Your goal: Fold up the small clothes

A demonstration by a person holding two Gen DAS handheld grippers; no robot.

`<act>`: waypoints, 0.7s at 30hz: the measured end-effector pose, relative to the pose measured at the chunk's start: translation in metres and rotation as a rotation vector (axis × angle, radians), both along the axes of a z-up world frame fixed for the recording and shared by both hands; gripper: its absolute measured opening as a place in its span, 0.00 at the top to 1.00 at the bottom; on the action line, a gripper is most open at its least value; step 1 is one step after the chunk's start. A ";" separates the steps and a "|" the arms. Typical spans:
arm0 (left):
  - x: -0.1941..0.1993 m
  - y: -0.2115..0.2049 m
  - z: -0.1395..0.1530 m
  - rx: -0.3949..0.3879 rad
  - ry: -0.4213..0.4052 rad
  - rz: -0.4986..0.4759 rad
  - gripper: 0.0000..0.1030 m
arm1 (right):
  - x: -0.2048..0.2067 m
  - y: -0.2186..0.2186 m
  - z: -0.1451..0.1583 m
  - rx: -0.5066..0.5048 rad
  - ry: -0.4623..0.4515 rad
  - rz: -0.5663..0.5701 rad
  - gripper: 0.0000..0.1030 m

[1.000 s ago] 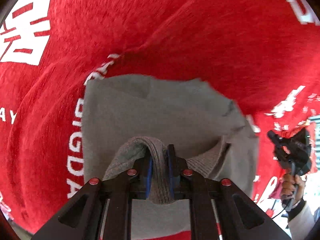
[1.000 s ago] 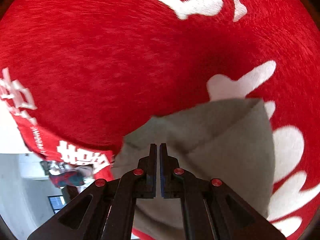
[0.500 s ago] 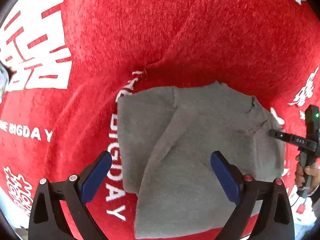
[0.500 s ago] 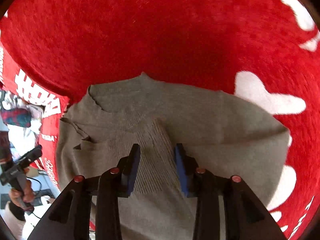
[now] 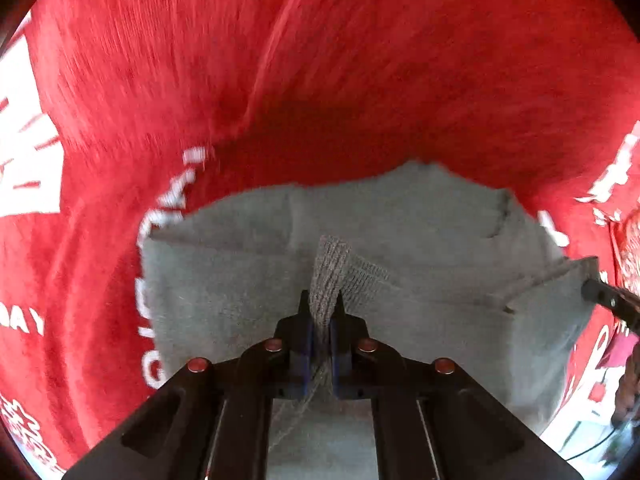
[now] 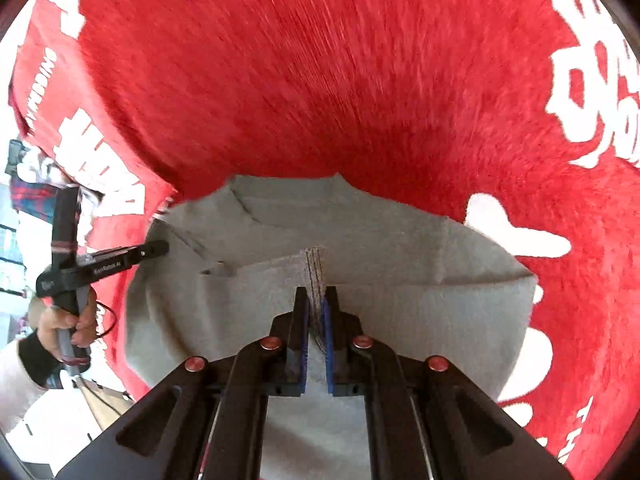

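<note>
On the red cloth (image 5: 320, 80), the grey garment (image 5: 420, 232) lies widthwise

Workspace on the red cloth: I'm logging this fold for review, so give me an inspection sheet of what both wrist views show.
Surface: red cloth with white lettering, creased and blurred.
Job's things: grey knit garment lying partly folded on the cloth, one ribbed fold pinched at each gripper.
Clutter: nothing seen.
Grippers: left gripper has just closed its jaws on a ribbed fold; right gripper likewise has just closed on a ribbed edge.
Cables: thin dark cable by the hand holding the left gripper.
Surroundings: pale room beyond the cloth's edge, too blurred to tell.
</note>
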State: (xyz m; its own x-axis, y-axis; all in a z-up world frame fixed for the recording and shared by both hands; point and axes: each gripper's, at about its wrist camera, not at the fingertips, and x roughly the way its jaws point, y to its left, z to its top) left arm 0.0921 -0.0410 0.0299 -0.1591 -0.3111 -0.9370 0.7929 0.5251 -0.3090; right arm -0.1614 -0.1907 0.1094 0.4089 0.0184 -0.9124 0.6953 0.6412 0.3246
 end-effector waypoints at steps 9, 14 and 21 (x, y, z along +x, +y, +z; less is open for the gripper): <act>0.014 0.012 0.058 -0.127 -0.075 0.028 0.92 | -0.004 -0.049 0.016 -0.041 -0.011 -0.093 0.93; 0.020 -0.016 0.000 -0.005 -0.106 0.046 0.92 | 0.004 -0.077 -0.058 0.018 0.114 -0.146 0.93; 0.024 -0.022 -0.032 0.077 -0.161 0.124 0.68 | -0.006 -0.083 -0.093 0.028 0.142 -0.240 0.93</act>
State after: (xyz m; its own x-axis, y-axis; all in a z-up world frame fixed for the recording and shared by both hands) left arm 0.1163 -0.0627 -0.0024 0.0297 -0.2455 -0.9690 0.7568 0.6388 -0.1386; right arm -0.1679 -0.2739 0.0163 0.2730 -0.0381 -0.9612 0.8661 0.4447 0.2284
